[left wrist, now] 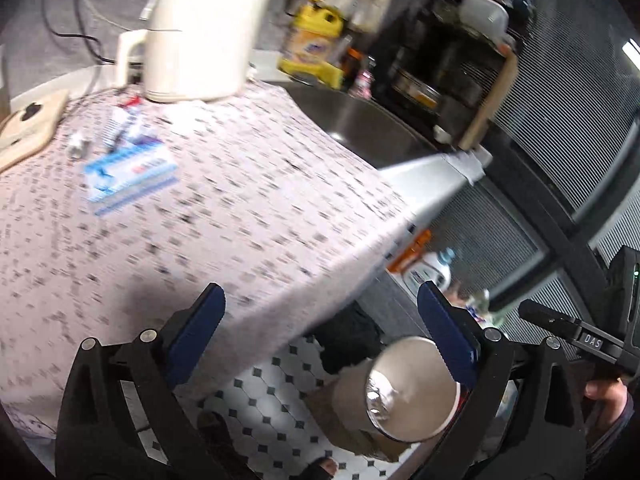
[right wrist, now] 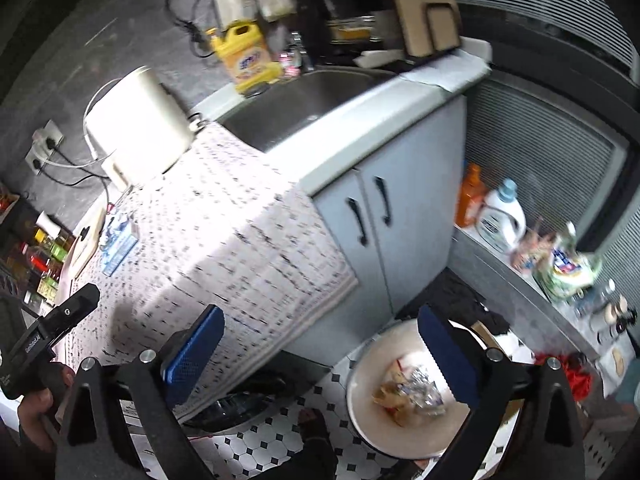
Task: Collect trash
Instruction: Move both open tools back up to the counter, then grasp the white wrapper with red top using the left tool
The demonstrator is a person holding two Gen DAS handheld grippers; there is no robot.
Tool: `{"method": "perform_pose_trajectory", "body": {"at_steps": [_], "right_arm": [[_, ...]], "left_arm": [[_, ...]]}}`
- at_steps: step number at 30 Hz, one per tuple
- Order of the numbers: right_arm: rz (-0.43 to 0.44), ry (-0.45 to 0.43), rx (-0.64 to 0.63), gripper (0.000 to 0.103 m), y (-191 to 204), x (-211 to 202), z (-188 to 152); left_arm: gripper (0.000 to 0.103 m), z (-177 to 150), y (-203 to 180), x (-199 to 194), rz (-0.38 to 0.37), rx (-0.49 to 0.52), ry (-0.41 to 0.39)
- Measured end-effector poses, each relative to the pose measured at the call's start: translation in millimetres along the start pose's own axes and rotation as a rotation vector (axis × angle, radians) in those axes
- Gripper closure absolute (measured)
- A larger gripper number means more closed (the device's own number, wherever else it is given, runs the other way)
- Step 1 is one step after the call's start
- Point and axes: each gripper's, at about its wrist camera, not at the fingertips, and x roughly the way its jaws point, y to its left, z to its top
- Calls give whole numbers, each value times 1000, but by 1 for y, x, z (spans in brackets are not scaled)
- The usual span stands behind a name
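Both tools are held with jaws spread wide and nothing between them: the left tool [left wrist: 320,336] and the right tool [right wrist: 320,344].

bin [right wrist: 360,396]: white, round, on floor | trash [right wrist: 412,394]: crumpled wrappers, possibly foil, inside

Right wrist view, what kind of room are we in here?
Most likely a home kitchen: a steel sink set in a counter, a yellow dish soap jug beside it, and a white electric kettle on the patterned tablecloth.
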Motion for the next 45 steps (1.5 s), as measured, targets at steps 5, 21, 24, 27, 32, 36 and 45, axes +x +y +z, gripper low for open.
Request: {"method": "perform_pose_trajectory", "body": {"at_steps": [5, 21, 24, 27, 32, 36, 45], "right_arm": [[34, 0, -36, 8, 44, 18, 15], [25, 11, -92, 8, 158, 78, 39], [17, 6, -90, 8, 175, 88, 42], [7, 2, -83, 8, 189, 96, 44], [-19, 1, -97, 8, 207, 101, 43], [-46, 5, -80, 8, 206, 102, 43], [-99, -3, -79, 8, 206, 104, 50]], "left_arm": [[7, 19, 44, -9, 41, -34, -36], [8, 69, 162, 2, 42, -81, -68], [8, 81, 181, 9, 32, -78, -66], [11, 93, 195, 21, 22, -67, -55], [13, 110, 209, 38, 2, -59, -46], [15, 120, 218, 51, -16, -67, -38], [16, 138, 222, 87, -12, -51, 9]]}}
